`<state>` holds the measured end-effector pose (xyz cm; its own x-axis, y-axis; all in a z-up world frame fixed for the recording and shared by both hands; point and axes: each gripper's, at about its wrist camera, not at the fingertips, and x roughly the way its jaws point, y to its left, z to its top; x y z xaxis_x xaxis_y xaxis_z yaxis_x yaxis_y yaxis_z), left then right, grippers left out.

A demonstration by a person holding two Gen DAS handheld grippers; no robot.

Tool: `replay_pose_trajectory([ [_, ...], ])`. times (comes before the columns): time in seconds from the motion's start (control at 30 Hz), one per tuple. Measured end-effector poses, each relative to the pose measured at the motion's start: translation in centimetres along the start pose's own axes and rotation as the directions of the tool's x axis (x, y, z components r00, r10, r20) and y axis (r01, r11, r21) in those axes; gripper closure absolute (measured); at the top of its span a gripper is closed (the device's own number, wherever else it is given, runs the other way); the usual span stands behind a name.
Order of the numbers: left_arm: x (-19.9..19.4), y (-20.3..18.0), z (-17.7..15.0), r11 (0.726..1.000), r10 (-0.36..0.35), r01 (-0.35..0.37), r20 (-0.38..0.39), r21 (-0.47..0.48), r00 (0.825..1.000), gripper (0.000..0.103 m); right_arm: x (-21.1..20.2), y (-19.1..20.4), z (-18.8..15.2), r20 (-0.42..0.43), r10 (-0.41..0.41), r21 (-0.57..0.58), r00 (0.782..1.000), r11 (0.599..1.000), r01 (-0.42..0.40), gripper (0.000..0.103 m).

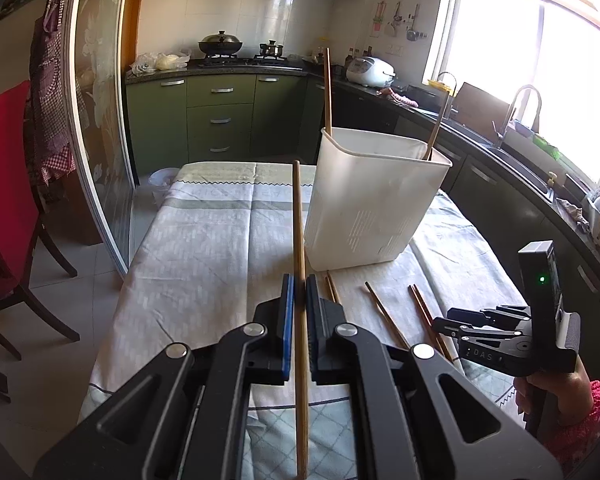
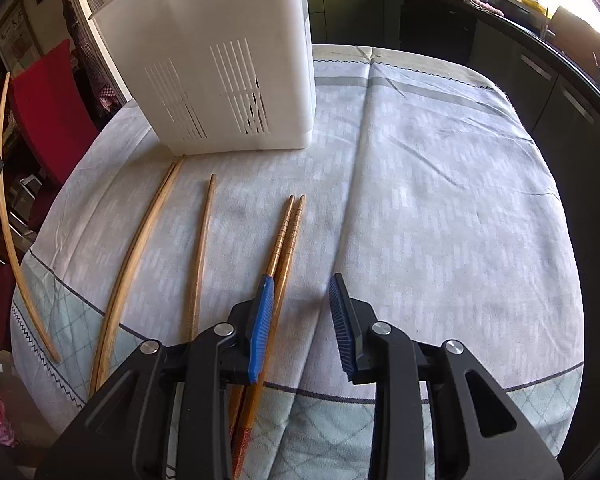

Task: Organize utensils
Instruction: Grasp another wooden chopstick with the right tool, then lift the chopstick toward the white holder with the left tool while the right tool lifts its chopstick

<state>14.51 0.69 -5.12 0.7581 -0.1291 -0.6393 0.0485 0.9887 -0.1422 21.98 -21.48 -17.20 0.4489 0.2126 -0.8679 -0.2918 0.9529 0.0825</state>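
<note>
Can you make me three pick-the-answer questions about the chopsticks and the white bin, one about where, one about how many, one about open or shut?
1. Where is the white bin?
A. On the floor
B. Standing on the table cloth
C. On the red chair

2. How many chopsticks already stand inside the bin?
A. None
B. Two
C. Six

3. How is the right gripper?
A. Open, holding nothing
B. Shut on a spoon
C. Shut on the bin's rim

Answers:
1 B, its base rests on the cloth beyond the loose chopsticks.
2 B, one stick pokes up at the far left corner and another at the right.
3 A, its blue pads stand wide apart above the cloth; only the left gripper pinches a chopstick.
</note>
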Motion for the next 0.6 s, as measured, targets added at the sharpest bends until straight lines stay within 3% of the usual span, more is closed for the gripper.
replay_pose_trajectory([
  [0.33, 0.5, 0.3, -0.1, 1.0, -0.025, 0.025, -0.009, -0.006, 1.0, 0.097, 0.9, 1.5, 0.7, -0.025, -0.045, -0.051, 0.999, 0.998, 0.044, 0.076],
  [0.47, 0.2, 0.1, -0.2, 1.0, -0.025, 0.025, 0.003, 0.002, 1.0, 0.097, 1.3, 2.2, 1.3, -0.039, -0.04, -0.067, 0.998, 0.997, 0.037, 0.094],
  [0.6, -0.2, 0.2, -0.1, 1.0, -0.029, 0.029, 0.013, 0.003, 1.0, 0.097, 1.3, 2.1, 1.5, -0.037, -0.011, -0.038, 0.999, 0.999, 0.01, 0.096],
])
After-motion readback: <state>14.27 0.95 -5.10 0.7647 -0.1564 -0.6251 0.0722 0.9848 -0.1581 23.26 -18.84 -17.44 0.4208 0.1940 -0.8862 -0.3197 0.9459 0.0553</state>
